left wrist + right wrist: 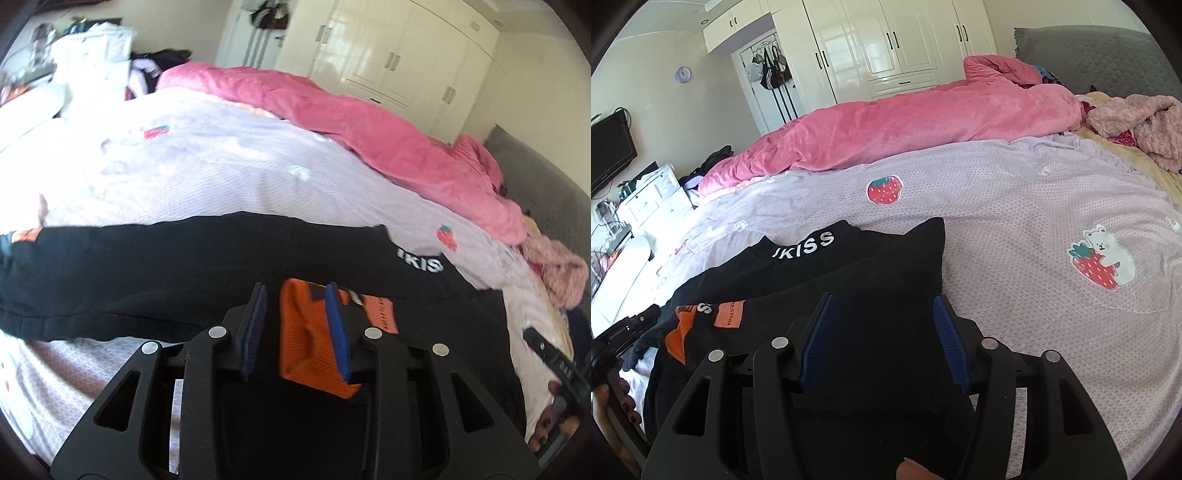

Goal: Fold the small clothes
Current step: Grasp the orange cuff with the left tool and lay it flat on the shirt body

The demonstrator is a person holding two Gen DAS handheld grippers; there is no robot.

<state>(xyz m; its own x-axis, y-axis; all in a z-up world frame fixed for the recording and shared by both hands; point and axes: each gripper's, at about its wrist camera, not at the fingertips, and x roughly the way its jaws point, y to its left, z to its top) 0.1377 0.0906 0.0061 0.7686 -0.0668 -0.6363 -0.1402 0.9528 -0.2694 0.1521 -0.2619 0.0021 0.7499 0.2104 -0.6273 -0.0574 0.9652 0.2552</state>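
From the left wrist, our left tool (295,325) stands partly open over the black shirt (147,269) on the bed (229,166). The orange print (306,343) shows between the blue pads, but we cannot tell whether they pinch cloth; we judge it sits there to lift a fold.

From the right wrist, our right tool (884,339) stands half open with black cloth between its pads, not visibly pinched, probably steadying the shirt's near side.

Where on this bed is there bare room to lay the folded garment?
Bare lilac bedspread lies between the black garment, the pink duvet and the bear patch. Crowded: the fluffy pink clothes by the headboard.
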